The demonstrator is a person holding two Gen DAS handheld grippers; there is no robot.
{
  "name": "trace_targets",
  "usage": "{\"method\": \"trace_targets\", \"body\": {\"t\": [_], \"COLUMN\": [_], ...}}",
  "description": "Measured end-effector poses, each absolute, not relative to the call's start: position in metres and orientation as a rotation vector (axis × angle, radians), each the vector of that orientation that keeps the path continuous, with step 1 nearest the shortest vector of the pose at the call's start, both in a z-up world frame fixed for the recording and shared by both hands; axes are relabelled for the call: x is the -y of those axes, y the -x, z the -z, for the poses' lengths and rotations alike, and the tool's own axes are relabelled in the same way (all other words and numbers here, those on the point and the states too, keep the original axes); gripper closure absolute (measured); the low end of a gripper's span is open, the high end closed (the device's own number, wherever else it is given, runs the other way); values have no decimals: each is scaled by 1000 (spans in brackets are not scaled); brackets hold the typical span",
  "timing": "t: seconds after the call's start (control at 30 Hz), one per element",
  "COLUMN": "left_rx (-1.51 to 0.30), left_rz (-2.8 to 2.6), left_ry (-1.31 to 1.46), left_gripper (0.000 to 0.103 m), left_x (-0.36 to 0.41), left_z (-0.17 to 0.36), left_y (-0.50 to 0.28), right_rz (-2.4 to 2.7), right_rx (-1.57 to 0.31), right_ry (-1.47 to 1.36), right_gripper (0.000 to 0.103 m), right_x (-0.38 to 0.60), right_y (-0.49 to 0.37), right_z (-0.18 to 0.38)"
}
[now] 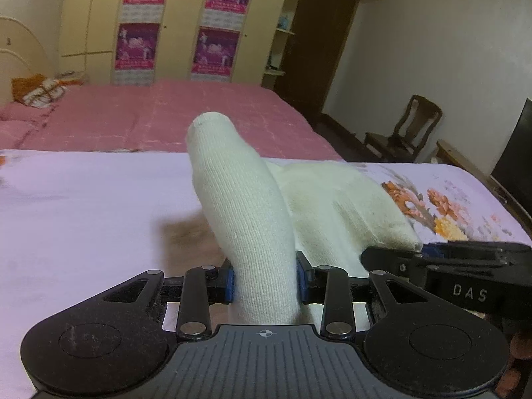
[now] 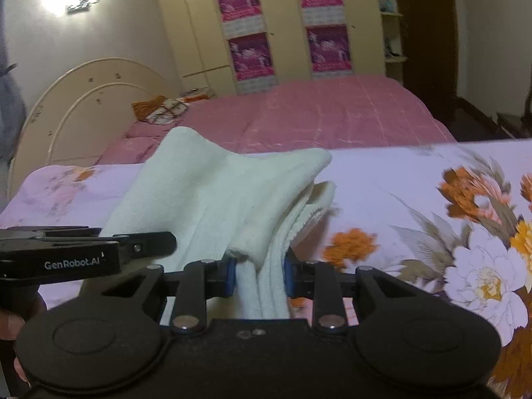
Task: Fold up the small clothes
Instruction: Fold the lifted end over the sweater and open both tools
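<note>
A white knitted sock [image 1: 252, 212] is lifted above the lilac flowered sheet [image 1: 83, 199]. My left gripper [image 1: 265, 281] is shut on one end of it, and the free tip sticks up past the blue pads. In the right wrist view the same white sock [image 2: 212, 196] bunches between the blue pads of my right gripper [image 2: 260, 277], which is shut on its other end. Each gripper shows in the other's view: the right one [image 1: 449, 266] at the right edge, the left one [image 2: 83, 249] at the left edge. The two stand close side by side.
A pink quilt [image 1: 186, 116] covers the bed behind the flowered sheet. Folded orange-and-white cloth [image 1: 40, 91] lies by the headboard [image 2: 83, 106]. A wardrobe with pink posters [image 1: 179, 23] stands at the back. A wooden chair [image 1: 405, 129] and a dark screen [image 1: 515, 153] are at the right.
</note>
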State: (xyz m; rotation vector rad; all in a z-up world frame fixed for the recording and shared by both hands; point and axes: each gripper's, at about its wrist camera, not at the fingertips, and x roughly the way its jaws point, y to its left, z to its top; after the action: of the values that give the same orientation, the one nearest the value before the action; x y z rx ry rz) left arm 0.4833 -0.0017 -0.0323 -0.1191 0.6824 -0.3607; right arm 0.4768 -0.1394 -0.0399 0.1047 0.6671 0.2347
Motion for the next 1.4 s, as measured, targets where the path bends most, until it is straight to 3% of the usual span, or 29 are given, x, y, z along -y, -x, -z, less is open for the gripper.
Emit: {"method": "trace_targets", "body": {"t": [0.33,0.57,0.63,0.7,0.77,0.87,0.9,1.0,1.03,1.1,1.27,1.3,1.37,1.4], "left_rx": [-769,-874,-860,-849,-846,-789,-745,-664,-662,-680,-738,-748,-758,-759], "left_rz": [238,189,172,135,107,92,87,109,111,105,72,73,71,71], "left_ry": [101,131,175,191,184,191,169,153,142,98,104,123,139,143], "left_gripper": [69,67,56,29,20,23,34,40,41,49,52,52,52,52], "left_x": [-112,-152,-158,-163,-170,-185,-189,-192,-190,-181,-174,-174,-173,-174], "left_z": [48,90,100,105,110,100,92,76,75,76,94,99,107,110], "left_y": [-412,-384,-377,-373,-371,-361,-358,-366,-375,-395,-432,-436,-440,-441], "right_rz": [-379,-437,-419,-402,-401,-391,-391,-401,-404,-419,-395,-402,-431,-439], "right_rx": [-709,-787,-808,-828,-827,-833,-827,-730,-723,-756,-820,-835,-847,-819], "right_ry": [-74,-82,-79,-114,-158,-180,-197,-226,-225,-216,-242,-259,-325,-353], "right_gripper": [77,77,76,76,73,56,52,68,69,67,65,67,83,96], "right_x": [25,-31,-36,-30,-16,-7,-1,15,15,7,-4,-4,3,8], "right_y": [-440,-417,-412,-413,-416,-415,-414,-413,-419,-441,-486,-492,-499,-497], "right_z": [51,80,90,102,109,107,102,82,77,77,95,99,107,107]}}
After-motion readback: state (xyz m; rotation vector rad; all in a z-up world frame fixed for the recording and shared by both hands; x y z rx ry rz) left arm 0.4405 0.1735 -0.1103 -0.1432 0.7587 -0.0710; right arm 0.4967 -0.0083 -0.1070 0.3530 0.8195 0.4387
